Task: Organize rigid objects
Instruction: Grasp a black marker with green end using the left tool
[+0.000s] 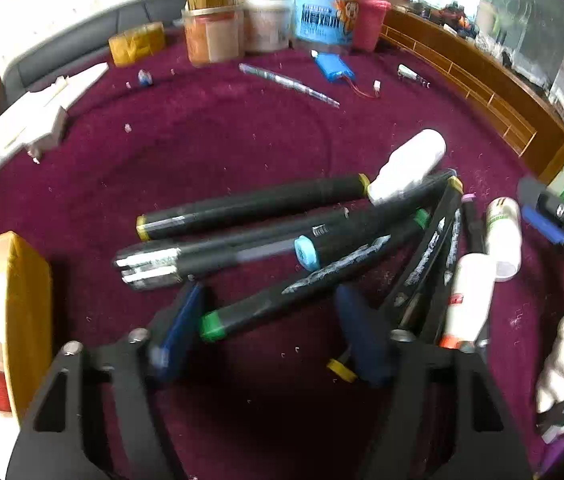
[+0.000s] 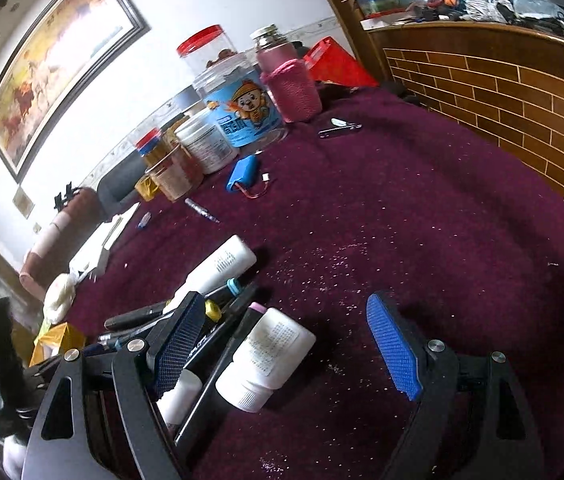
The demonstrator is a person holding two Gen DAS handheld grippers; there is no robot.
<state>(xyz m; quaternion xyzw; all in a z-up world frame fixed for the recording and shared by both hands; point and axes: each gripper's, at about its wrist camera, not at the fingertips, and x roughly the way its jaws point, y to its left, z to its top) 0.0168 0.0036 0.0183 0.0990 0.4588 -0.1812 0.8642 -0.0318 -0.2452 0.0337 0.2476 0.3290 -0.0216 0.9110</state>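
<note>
A pile of black markers (image 1: 266,236) with coloured caps lies on the maroon cloth (image 1: 222,136). My left gripper (image 1: 270,332) is open, its blue pads on either side of a green-capped marker (image 1: 282,304). White bottles (image 1: 409,168) lie among the pens. In the right wrist view my right gripper (image 2: 289,348) is open, and a white bottle (image 2: 266,360) lies on its side between the fingers, close to the left pad (image 2: 178,344). The marker pile (image 2: 202,320) sits just behind that pad.
Jars and tubs (image 1: 282,12) stand at the back of the cloth, with a blue battery pack (image 1: 333,66) and a pen (image 1: 285,84) in front. A yellow box (image 1: 6,312) sits at the left. A wooden headboard (image 2: 501,96) borders the right side.
</note>
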